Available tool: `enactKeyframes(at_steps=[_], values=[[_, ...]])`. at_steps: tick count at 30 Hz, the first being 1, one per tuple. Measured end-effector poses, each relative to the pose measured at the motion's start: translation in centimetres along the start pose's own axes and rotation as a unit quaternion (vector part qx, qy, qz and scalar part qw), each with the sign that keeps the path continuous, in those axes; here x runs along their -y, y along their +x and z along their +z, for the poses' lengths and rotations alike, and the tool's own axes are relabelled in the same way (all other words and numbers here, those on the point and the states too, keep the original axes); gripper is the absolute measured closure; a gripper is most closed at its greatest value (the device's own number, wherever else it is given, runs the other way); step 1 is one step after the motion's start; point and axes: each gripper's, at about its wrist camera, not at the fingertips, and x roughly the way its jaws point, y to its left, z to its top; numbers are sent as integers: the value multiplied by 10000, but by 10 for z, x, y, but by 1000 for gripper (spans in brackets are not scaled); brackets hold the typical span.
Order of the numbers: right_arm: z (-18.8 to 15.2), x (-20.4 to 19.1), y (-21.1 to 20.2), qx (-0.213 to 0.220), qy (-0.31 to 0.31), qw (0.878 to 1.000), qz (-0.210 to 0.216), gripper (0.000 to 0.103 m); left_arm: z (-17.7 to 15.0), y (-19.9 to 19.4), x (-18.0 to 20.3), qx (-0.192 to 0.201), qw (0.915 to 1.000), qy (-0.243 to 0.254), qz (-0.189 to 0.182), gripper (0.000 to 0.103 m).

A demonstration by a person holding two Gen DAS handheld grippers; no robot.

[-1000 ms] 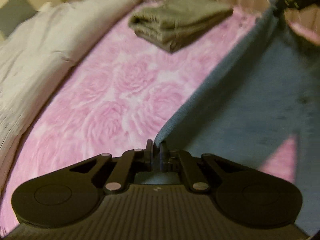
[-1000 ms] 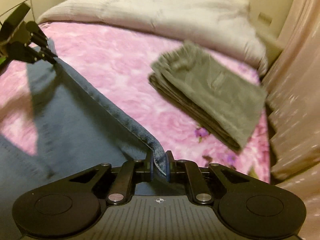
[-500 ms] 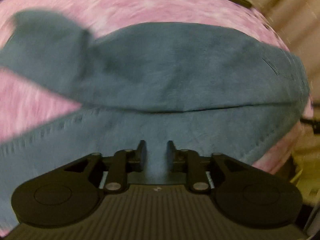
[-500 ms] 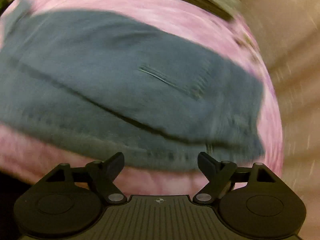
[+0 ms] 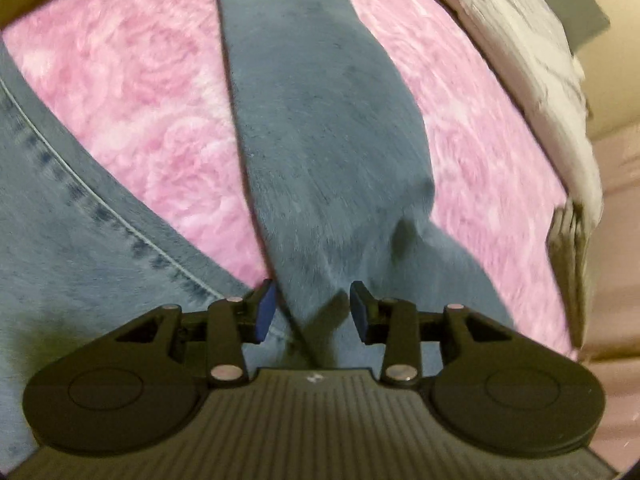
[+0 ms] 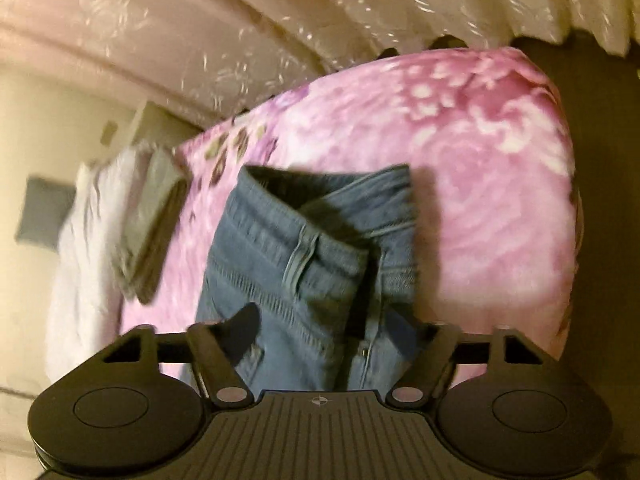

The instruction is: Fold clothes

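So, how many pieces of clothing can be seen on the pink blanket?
2. The blue jeans lie spread across the pink blanket, below both grippers. A folded grey garment lies near the white duvet. More may be out of view.

left tongs (image 5: 312, 312): black, blue pads, ribbed housing | right tongs (image 6: 328, 338): black, silver screws, crosshair mark

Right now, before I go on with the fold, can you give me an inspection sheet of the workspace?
Surface: pink floral blanket on a bed.
Job's things: blue jeans lying on the blanket, one leg stretched out, waistband rumpled.
Clutter: folded grey-green garment by the white duvet.
Grippers: left gripper opening, denim between its fingers, pads not pressing; right gripper closing, pads clear of the waistband.
Cables: nothing seen.
Surroundings: pale curtain, cream wall.
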Motion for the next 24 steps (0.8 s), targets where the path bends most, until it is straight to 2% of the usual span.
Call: enactKeyframes(at_steps=[4, 5, 6, 8, 9, 11, 14, 16, 20, 22, 24], values=[[12, 14, 2, -12, 100, 9999, 65, 33, 3, 6, 0, 86, 9999, 41, -76, 70], [15, 14, 4, -32, 50, 9999, 103, 38, 3, 7, 1, 104, 9999, 95, -90, 76], [17, 13, 7, -53, -1, 9999, 140, 68, 4, 8, 2, 123, 9998, 148, -104, 89], [23, 8, 12, -141, -139, 9997, 107, 77, 5, 8, 5, 179, 9994, 274, -113, 98], [24, 5, 10, -119, -254, 9996, 68, 84, 5, 5, 9, 241, 9990, 367, -84, 99], [28, -5, 5, -68, -539, 9985, 50, 89, 4, -10, 19, 465, 9963, 724, -57, 100], [38, -26, -16, 17, -997, 9944, 348, 90, -11, -58, 38, 939, 9852, 1429, -150, 100], [46, -33, -27, 17, -1172, 9920, 472, 90, -28, -88, 41, 1079, 9763, 1873, -47, 100], [56, -13, -18, -340, -1258, 9915, -52, 90, -78, -107, 23, 796, 9650, 2439, 544, 98], [56, -2, -16, -399, -1212, 9917, -164, 90, -100, -107, 14, 666, 9644, 2445, 752, 98], [58, 1, -22, -364, -1225, 9917, -107, 90, -115, -107, 11, 696, 9635, 2435, 865, 98]])
